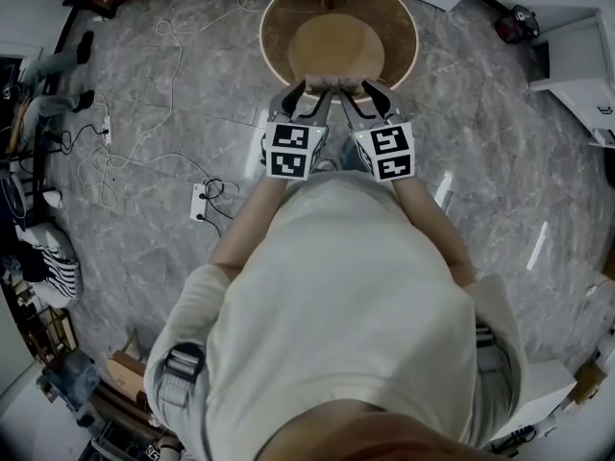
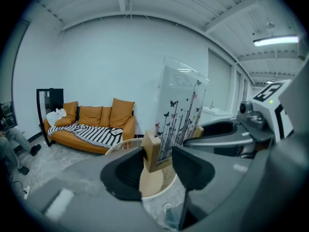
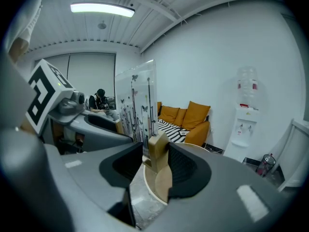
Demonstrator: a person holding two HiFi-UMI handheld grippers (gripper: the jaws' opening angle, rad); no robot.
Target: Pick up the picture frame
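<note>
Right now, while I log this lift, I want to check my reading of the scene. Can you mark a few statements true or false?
1. The left claw grips the picture frame by a wooden foot. True.
2. The right claw holds nothing. False: it is closed on the frame's other foot.
3. The frame's clear panel is printed with butterflies. True.
4. The table under the claws is square. False: it is a round table.
5. The sofa is blue and bare. False: it is orange, with a striped blanket on it.
</note>
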